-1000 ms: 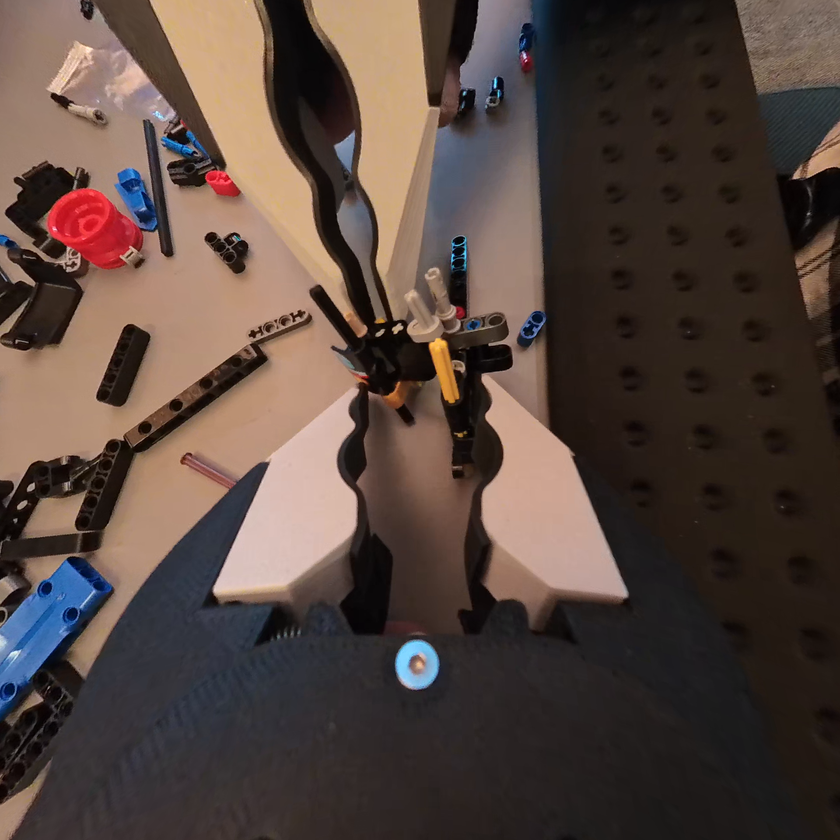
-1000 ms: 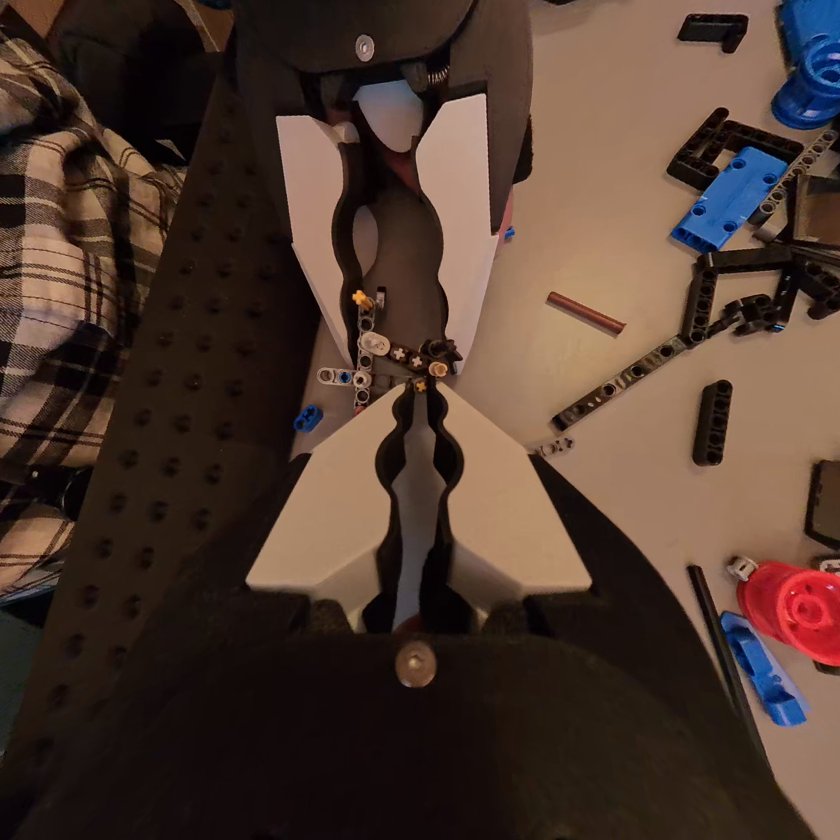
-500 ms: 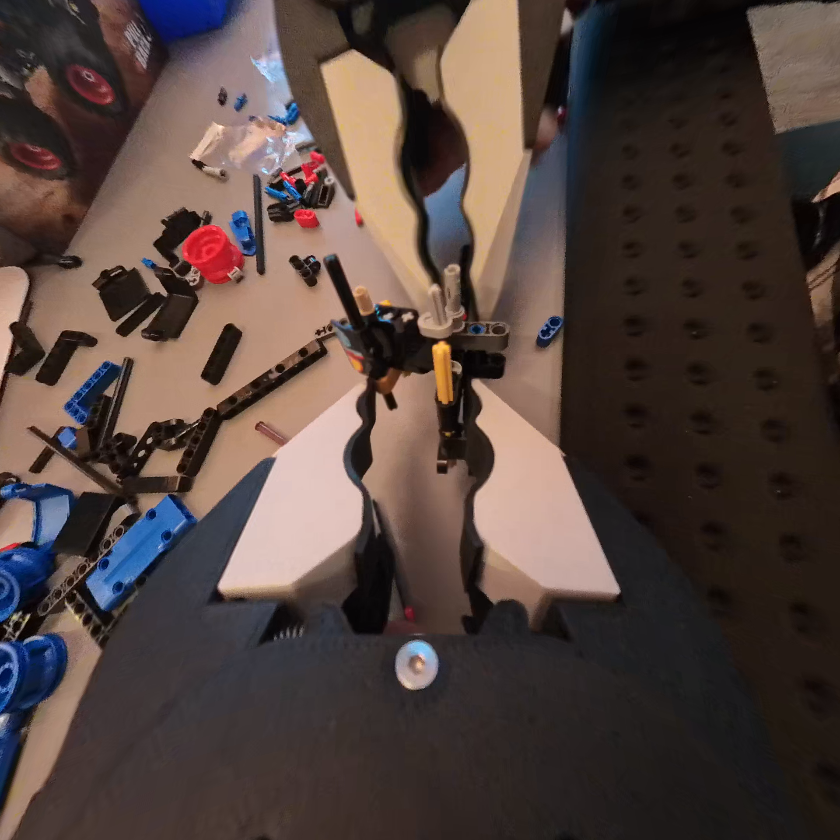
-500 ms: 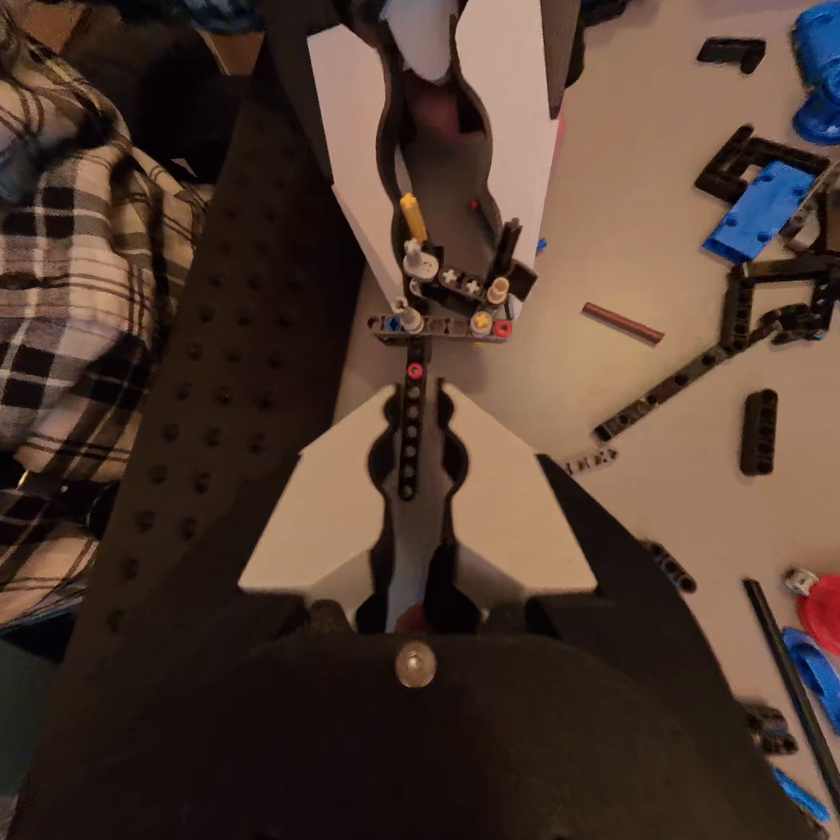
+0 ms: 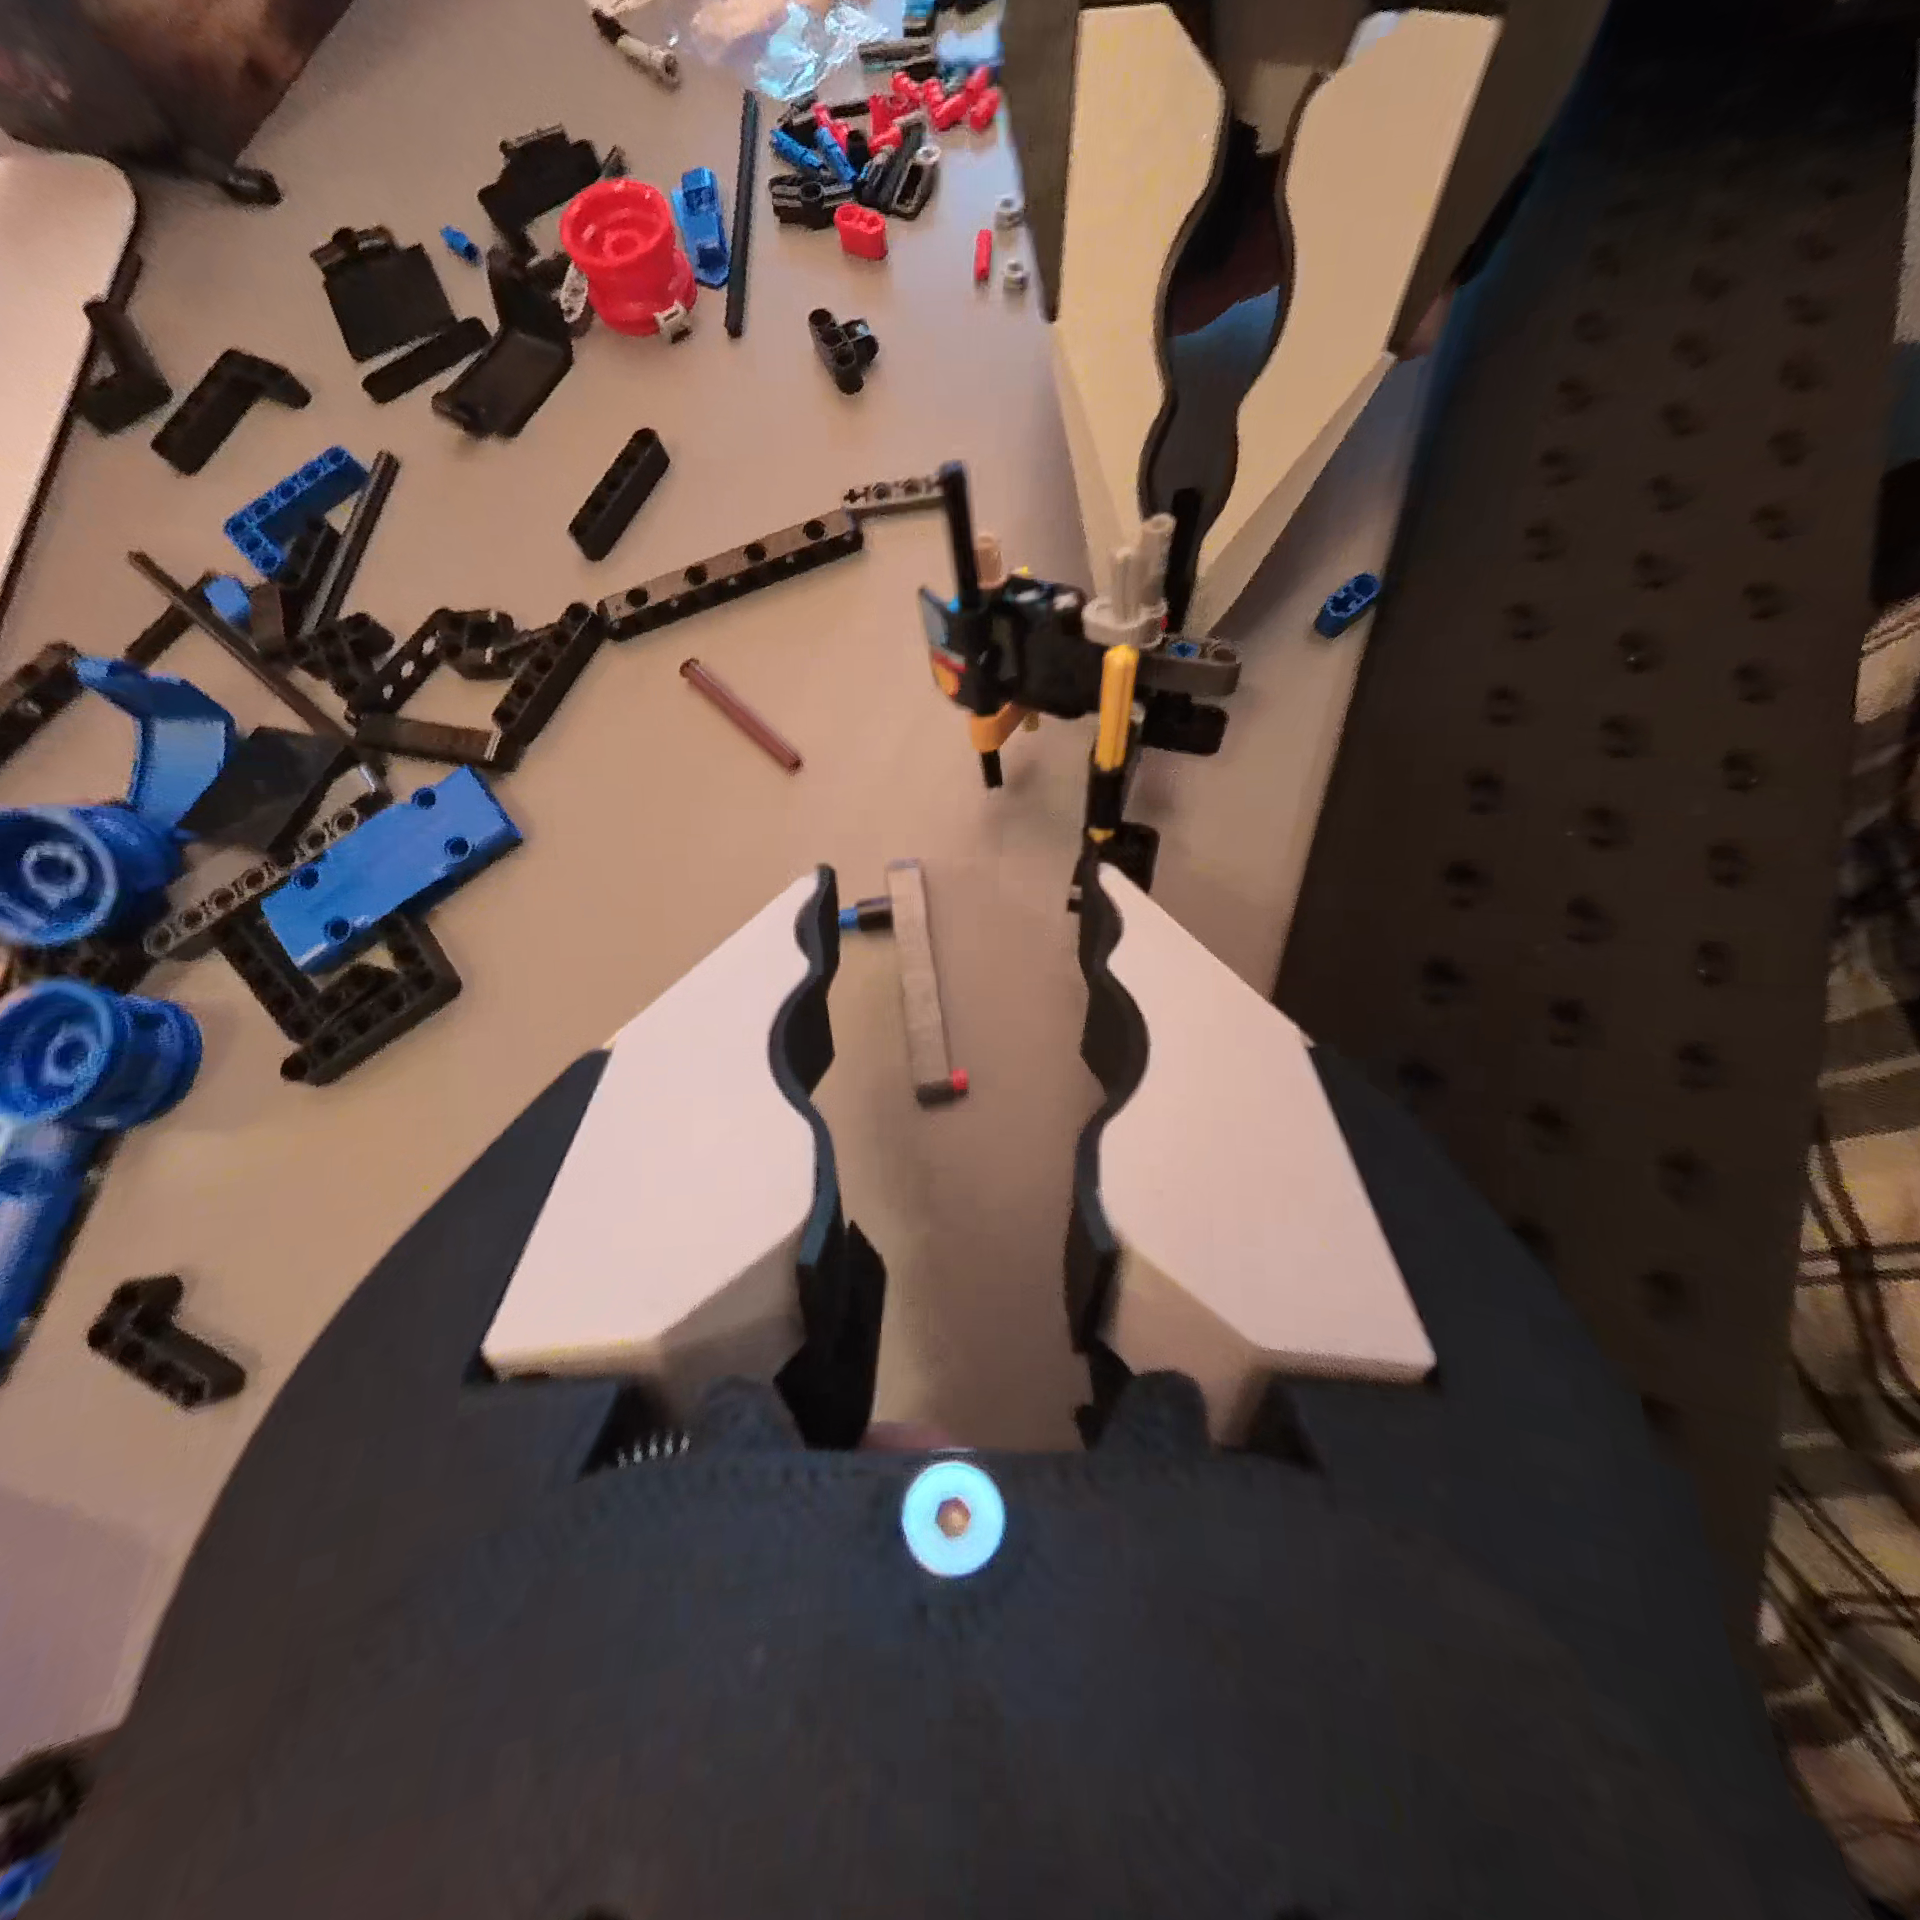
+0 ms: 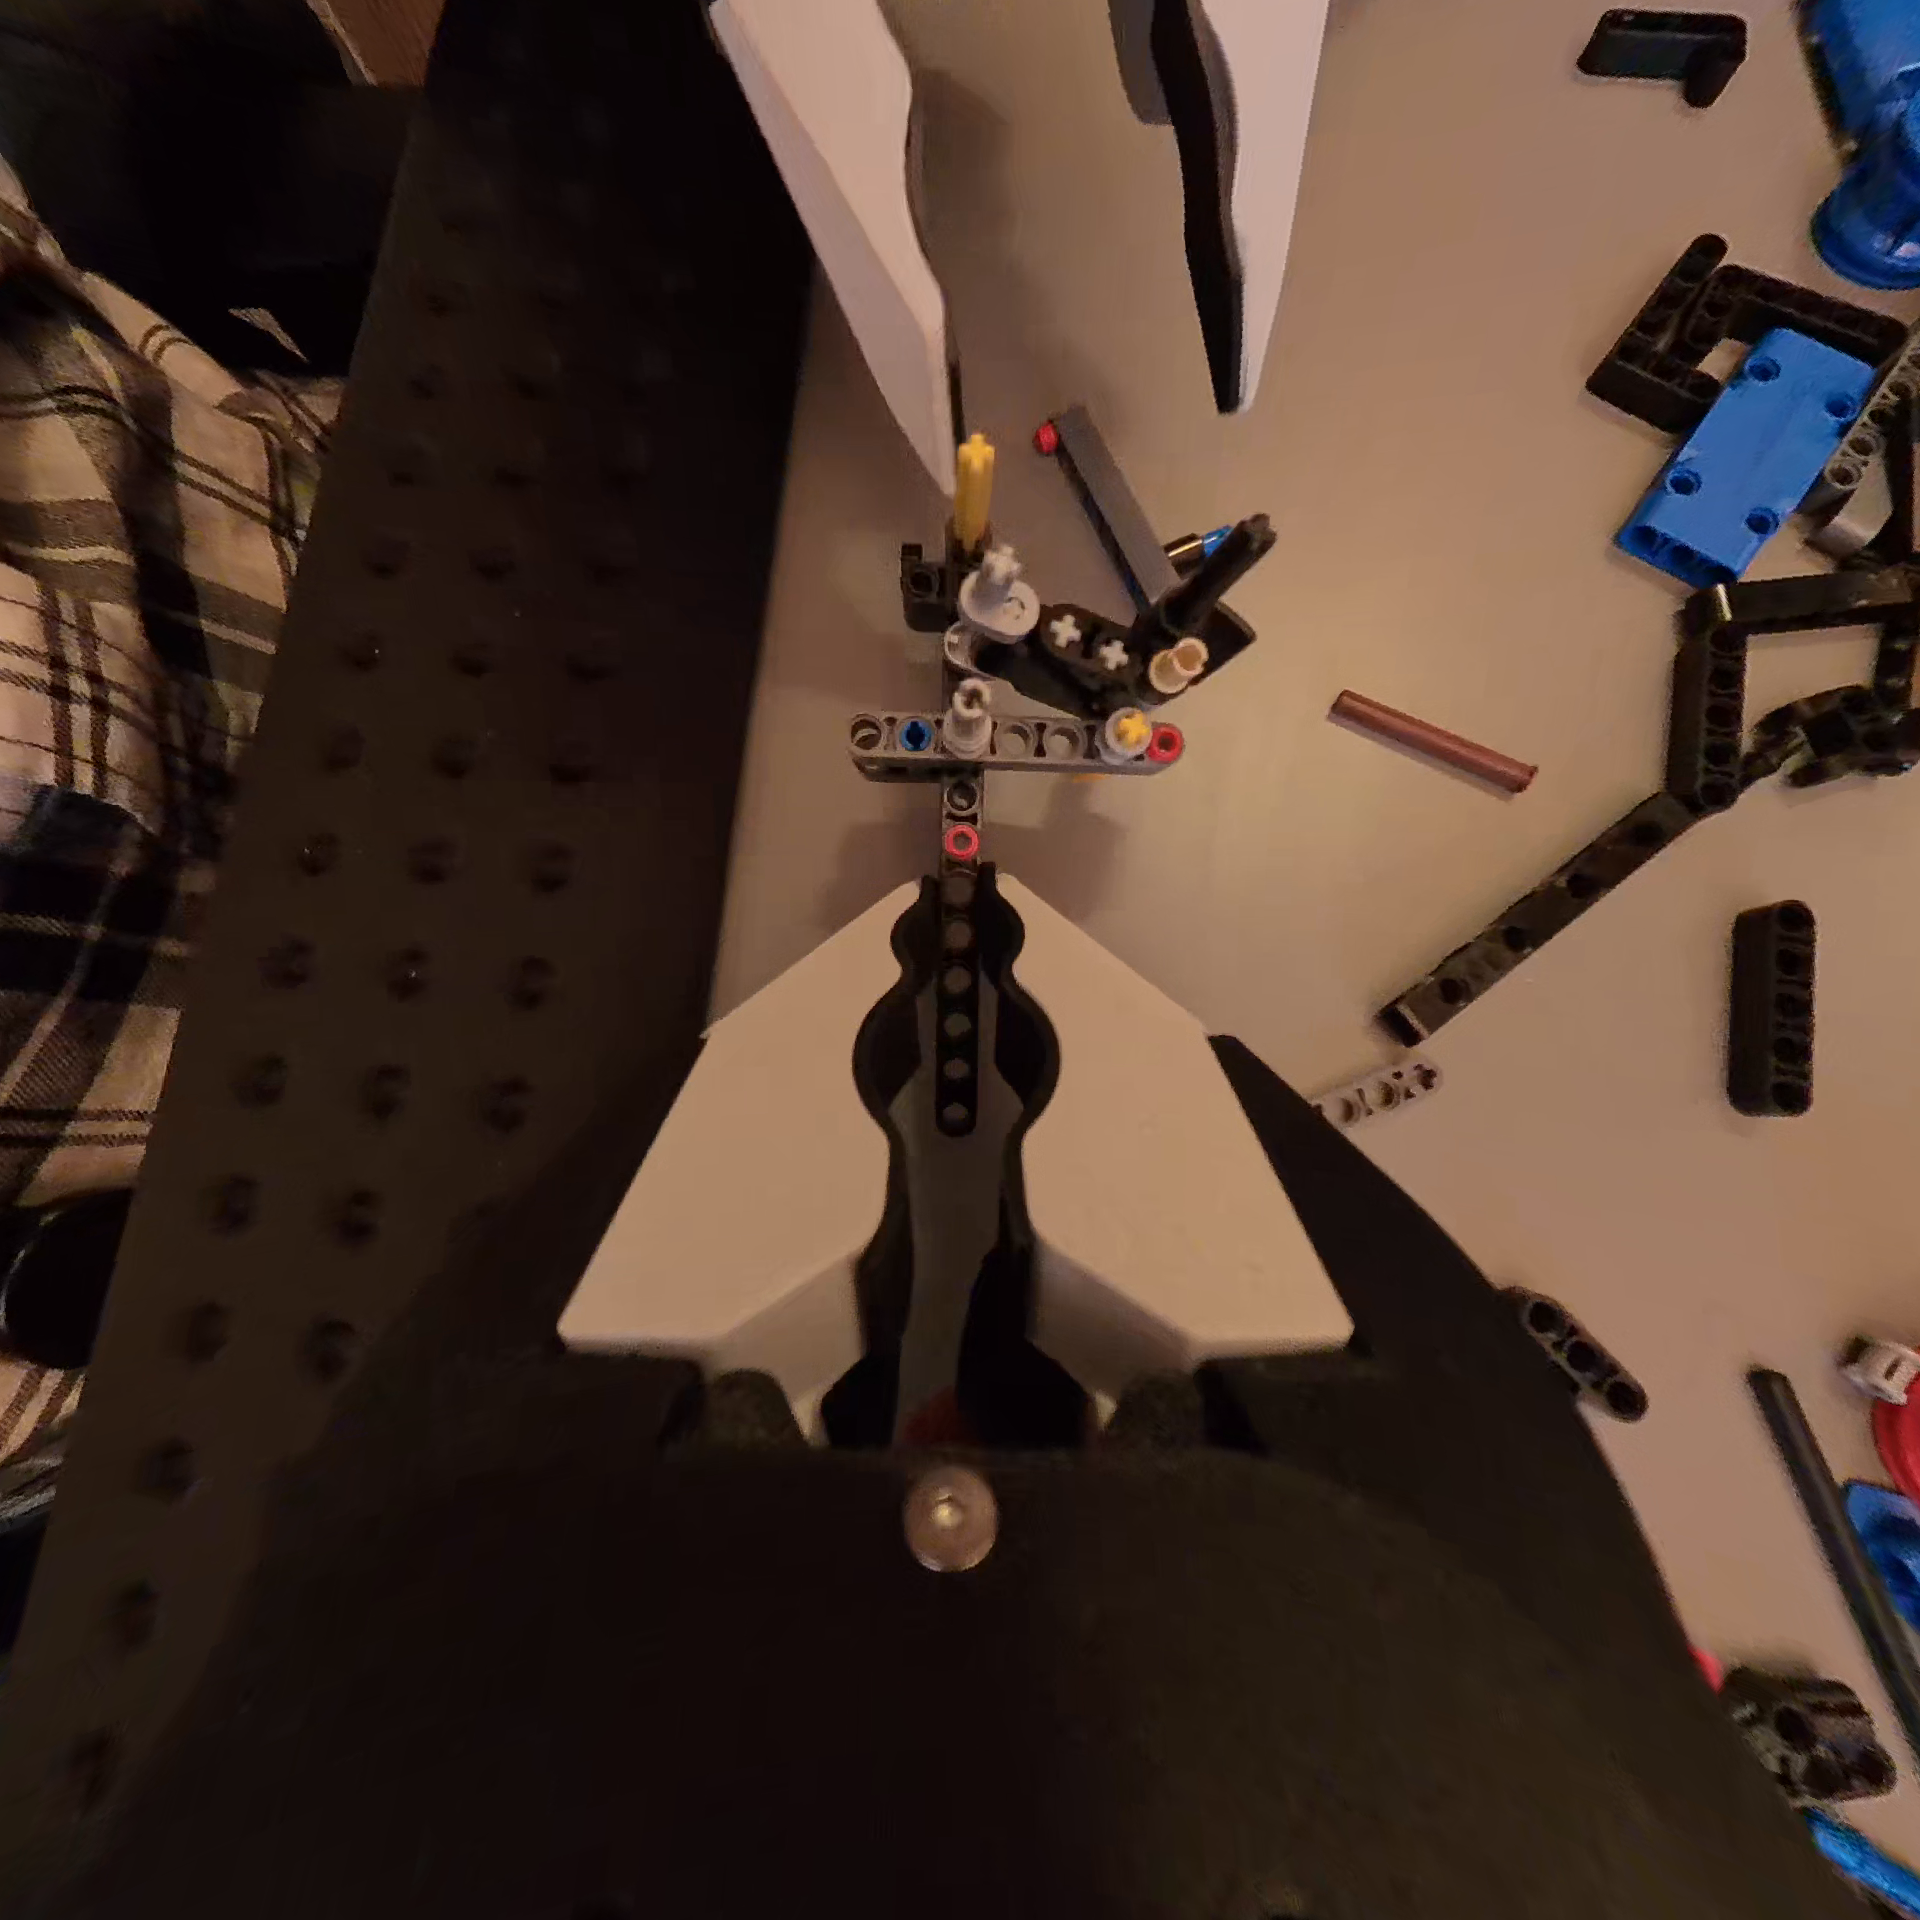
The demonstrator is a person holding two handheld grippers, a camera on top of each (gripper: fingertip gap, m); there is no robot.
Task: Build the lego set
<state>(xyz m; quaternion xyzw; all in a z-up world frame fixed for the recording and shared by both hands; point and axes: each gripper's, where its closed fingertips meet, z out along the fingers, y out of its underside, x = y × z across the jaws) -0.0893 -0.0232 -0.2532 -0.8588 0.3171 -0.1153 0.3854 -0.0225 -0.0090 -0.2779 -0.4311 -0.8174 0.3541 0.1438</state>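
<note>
A small lego assembly (image 6: 1039, 665) of black and grey beams, with a yellow axle and grey pins, hangs above the table. My right gripper (image 6: 958, 883) is shut on its long black beam (image 6: 956, 997). In the left wrist view the assembly (image 5: 1049, 655) sits under the right gripper (image 5: 1174, 551). My left gripper (image 5: 956, 888) is open and empty, just short of the assembly. One of its fingertips (image 6: 940, 457) is beside the yellow axle. A loose grey beam (image 5: 925, 987) with a red pin lies on the table between the left fingers and also shows in the right wrist view (image 6: 1117, 499).
Loose parts cover the table to the left: a red hub (image 5: 623, 255), a blue panel (image 5: 390, 862), blue wheels (image 5: 62, 873), a long black beam (image 5: 727, 566), a brown axle (image 5: 740, 715). A black perforated surface (image 5: 1558, 831) borders the table's right edge, with plaid cloth (image 6: 94, 520) beyond. There is about 8 cm between the tips of the two grippers. It is some 7 cm from my left tips to the brown axle (image 5: 740, 715). Look for it in the right wrist view (image 6: 1437, 743) too.
My left gripper has pulled back from the assembly, which was between its fingers. My right gripper has taken the assembly by its black beam. The grey beam has come into view.
</note>
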